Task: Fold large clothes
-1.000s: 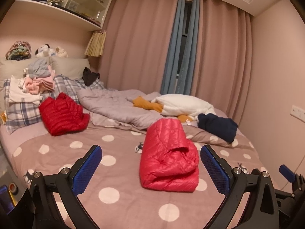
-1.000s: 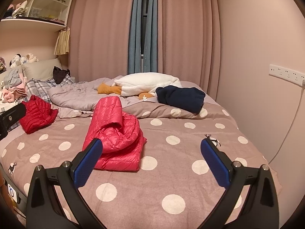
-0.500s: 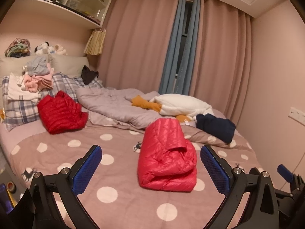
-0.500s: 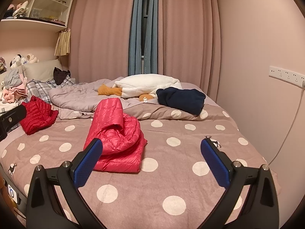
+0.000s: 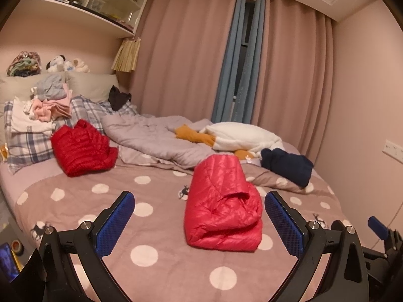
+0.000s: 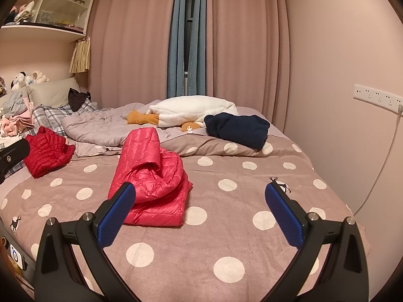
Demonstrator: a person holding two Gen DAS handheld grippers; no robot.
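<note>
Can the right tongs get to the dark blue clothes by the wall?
Probably yes. The right tongs are open and empty, and only bare dotted blanket lies between them and the dark blue clothes. The pink jacket sits off to the left.

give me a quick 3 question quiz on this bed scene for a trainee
1. True or false: the left gripper is shut on the pink puffer jacket.
2. Which lies nearest the headboard pillows: A the pink puffer jacket, B the red puffer jacket, C the navy garment?
3. What state is the right gripper in?

Key: 1 false, it is open and apart from it. 2 B. 3 open, holding nothing.
</note>
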